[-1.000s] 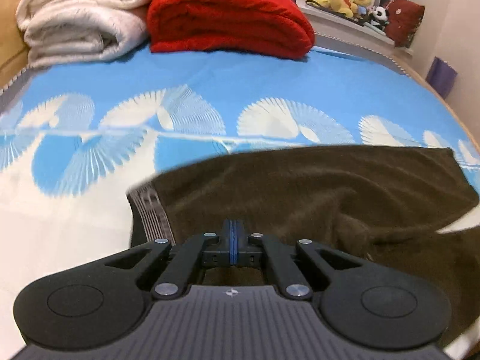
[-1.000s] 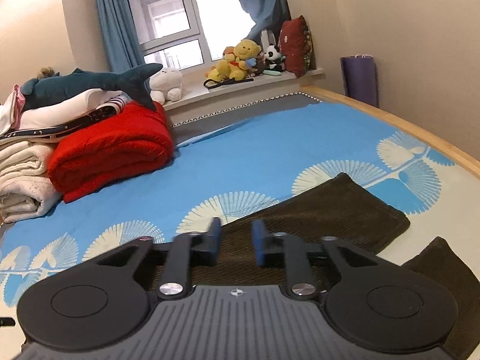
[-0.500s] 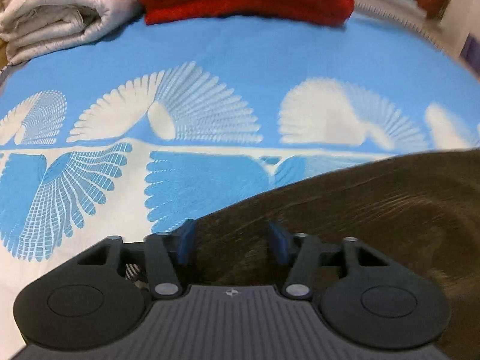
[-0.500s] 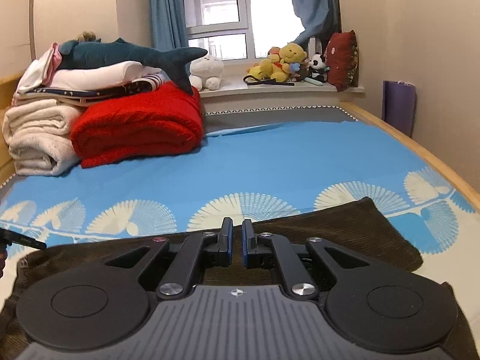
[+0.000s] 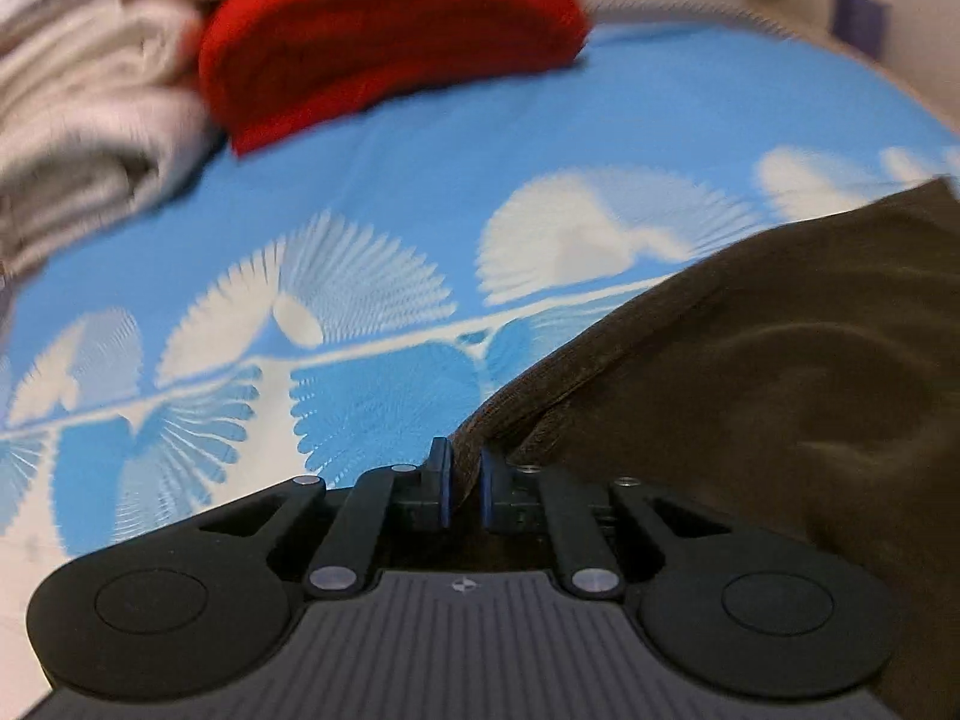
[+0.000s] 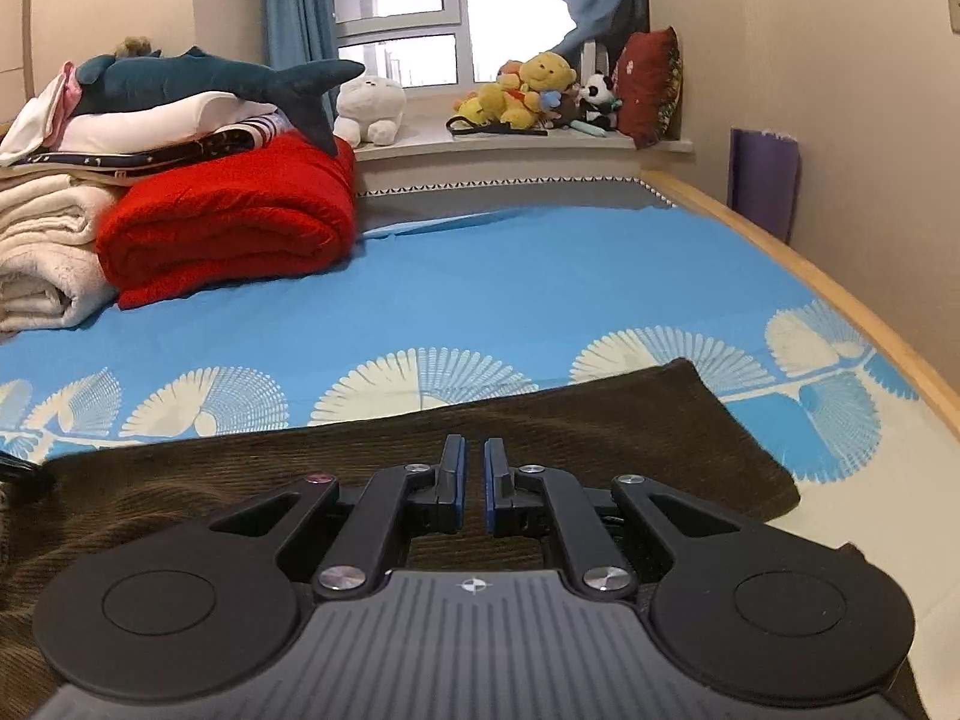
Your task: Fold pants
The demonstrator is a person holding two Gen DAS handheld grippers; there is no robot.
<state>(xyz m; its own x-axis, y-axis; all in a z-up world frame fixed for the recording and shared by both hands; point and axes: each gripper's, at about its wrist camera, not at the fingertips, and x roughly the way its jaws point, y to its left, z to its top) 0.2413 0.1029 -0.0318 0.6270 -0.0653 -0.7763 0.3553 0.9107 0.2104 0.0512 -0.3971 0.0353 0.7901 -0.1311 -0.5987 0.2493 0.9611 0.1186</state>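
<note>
A broad stretch of blue bedsheet lies open at twelve o'clock beyond the brown pants. At ten o'clock, a red blanket and cream blankets, topped by a plush shark, block the way. The wooden bed frame bounds two o'clock, with a purple mat standing beyond it against the wall.

Dark brown corduroy pants lie on a blue sheet printed with white fans.
</note>
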